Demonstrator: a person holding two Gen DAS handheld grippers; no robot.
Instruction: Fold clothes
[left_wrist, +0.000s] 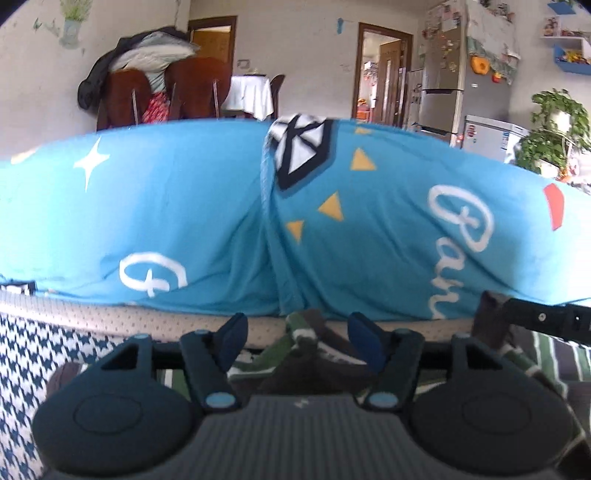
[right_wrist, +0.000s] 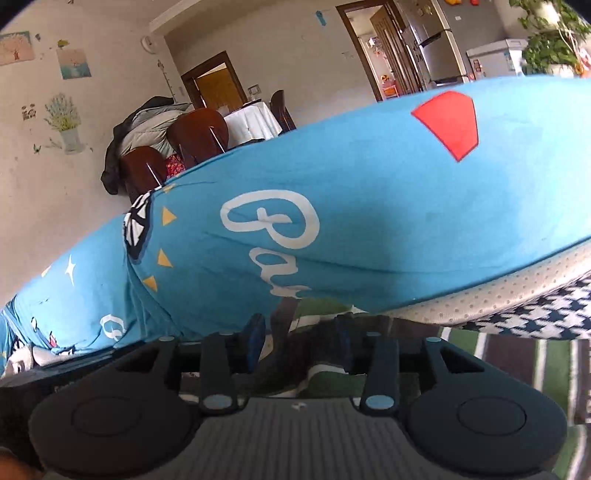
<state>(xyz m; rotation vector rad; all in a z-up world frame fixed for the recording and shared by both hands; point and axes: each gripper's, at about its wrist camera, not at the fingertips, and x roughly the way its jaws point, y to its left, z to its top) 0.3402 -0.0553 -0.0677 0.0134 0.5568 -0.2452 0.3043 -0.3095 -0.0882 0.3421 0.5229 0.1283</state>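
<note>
— Looking along the left gripper (left_wrist: 299, 341), what do you see?

— Its two blue-padded fingers (left_wrist: 234, 338) stand well apart, with a bunched fold of the striped garment (left_wrist: 306, 334) rising in the gap. The pads do not press on it.

— And the garment itself?

— Green, white and dark grey stripes, lying crumpled on the houndstooth cover (left_wrist: 44, 354) right against the foot of the blue cushions (left_wrist: 166, 206), which carry white script and yellow triangles. It spreads off toward the right.

— The right gripper (right_wrist: 301, 341)?

— Its jaws are parted too, more narrowly. The striped cloth lies between and beneath them; whether the pads touch it is unclear, since that spot is dark.

— Do the two tools see each other?

— A dark arm of the other gripper juts in at the right edge of the left view.

— Behind the cushions?

— Wooden chairs (left_wrist: 199, 88) piled with clothes, a table with a white cloth (left_wrist: 251, 94), a fridge (left_wrist: 443, 85).
</note>
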